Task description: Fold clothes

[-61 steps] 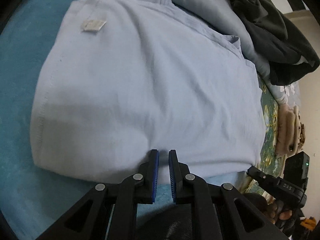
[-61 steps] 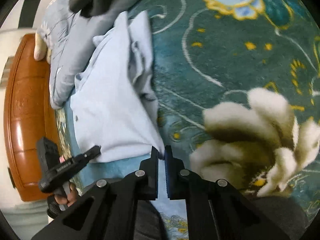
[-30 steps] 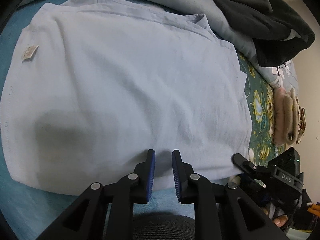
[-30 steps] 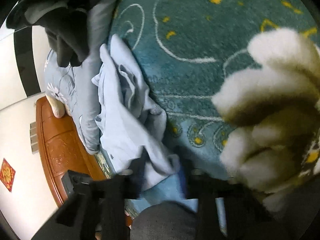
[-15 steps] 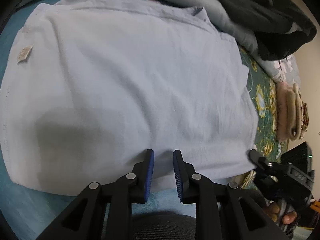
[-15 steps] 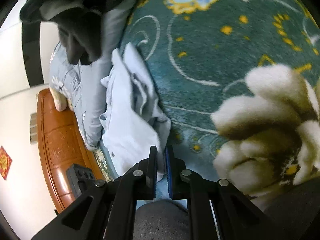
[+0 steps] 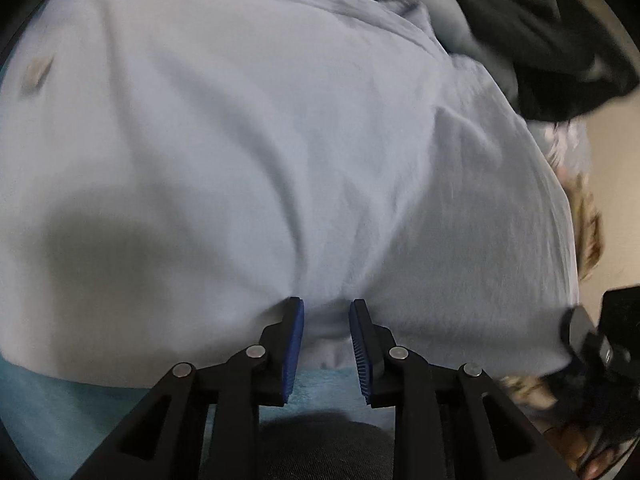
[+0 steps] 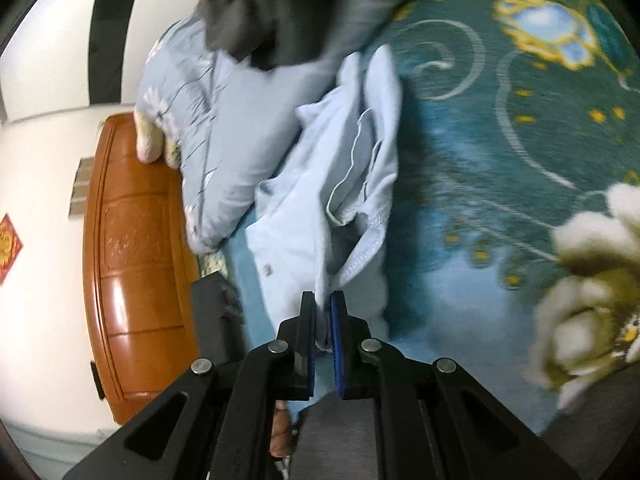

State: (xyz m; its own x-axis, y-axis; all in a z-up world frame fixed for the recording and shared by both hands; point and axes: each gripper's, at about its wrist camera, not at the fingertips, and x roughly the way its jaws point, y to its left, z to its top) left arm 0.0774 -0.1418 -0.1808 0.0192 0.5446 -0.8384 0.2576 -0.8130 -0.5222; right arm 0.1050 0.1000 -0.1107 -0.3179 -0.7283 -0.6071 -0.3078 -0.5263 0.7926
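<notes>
Closest to us, our left gripper [image 7: 325,308] has its jaws opening, and the near edge of the light blue shirt [image 7: 280,140] sits loosely between the blue pads, which do not press it. Our right gripper [image 8: 322,300] is closed tight on a corner of the same shirt [image 8: 332,184] and holds it up off the bed. The shirt lies spread over a light blue towel [image 7: 48,408] on the green flowered blanket [image 8: 500,168]. Behind it we see a grey pillow [image 8: 224,128] with dark clothes [image 8: 276,4] on top, and farther the brown wooden headboard [image 8: 136,264].
</notes>
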